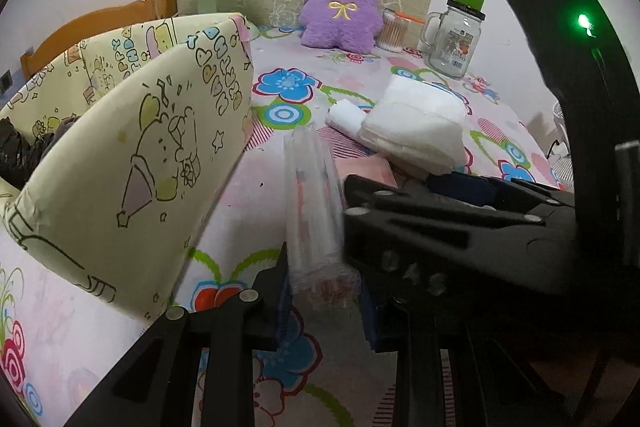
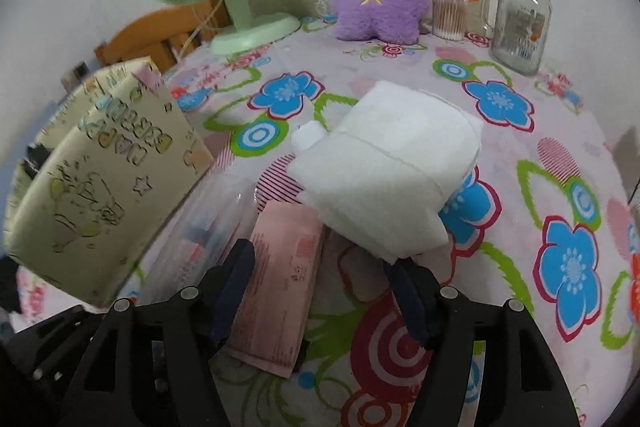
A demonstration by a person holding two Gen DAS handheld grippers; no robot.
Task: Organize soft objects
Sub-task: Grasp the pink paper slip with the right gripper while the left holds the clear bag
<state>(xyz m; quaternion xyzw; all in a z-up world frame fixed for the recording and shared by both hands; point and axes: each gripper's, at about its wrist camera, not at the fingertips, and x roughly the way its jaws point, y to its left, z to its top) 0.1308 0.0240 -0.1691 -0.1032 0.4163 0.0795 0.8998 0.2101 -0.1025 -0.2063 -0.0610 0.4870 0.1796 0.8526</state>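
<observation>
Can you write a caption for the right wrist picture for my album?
Open right gripper over a pink packet, near folded white cloth.

Left claw [image 1: 320,301] pinched nearly closed, tilted downward; right claw [image 2: 320,283] apart, pitched downward.

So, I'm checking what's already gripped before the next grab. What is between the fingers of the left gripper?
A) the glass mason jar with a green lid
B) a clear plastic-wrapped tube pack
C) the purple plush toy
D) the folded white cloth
B: in the left wrist view the left gripper is closed on the clear plastic-wrapped tube pack, while the other three lie or stand farther back on the flowered tablecloth.
</observation>
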